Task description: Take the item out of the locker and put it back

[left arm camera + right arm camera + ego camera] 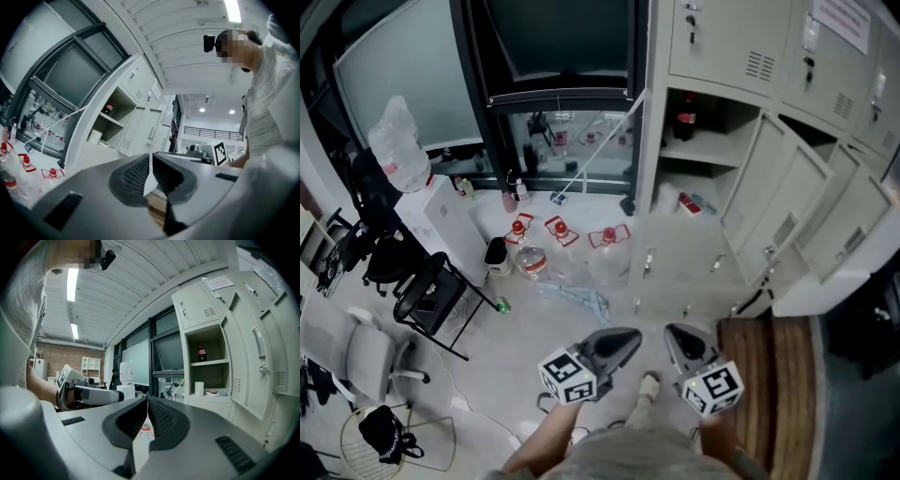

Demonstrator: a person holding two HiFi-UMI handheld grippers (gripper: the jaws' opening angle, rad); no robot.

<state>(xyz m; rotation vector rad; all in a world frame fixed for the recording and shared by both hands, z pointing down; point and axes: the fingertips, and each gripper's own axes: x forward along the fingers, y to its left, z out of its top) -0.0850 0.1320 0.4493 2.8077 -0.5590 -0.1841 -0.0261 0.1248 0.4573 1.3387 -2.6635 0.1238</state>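
Observation:
The grey locker [727, 141] stands open, its door [787, 202] swung out to the right. A dark cola bottle [685, 117] stands on the upper shelf. On the shelf below are a white roll [667, 199] and small flat items [692, 204]. Both grippers are held low, well short of the locker. My left gripper [633, 336] is shut with nothing in it, and so is my right gripper [673, 330]. The left gripper view shows the bottle [108, 107] and the roll [95, 136] beyond the closed jaws [150, 157]. In the right gripper view the bottle [201, 352] lies right of the tips [146, 399].
Several water jugs with red handles [530, 251] sit on the floor left of the locker. A water dispenser [403, 141] and black chairs [431, 295] stand further left. A brown wooden mat [769, 370] lies at my right. Closed locker doors [834, 56] continue to the right.

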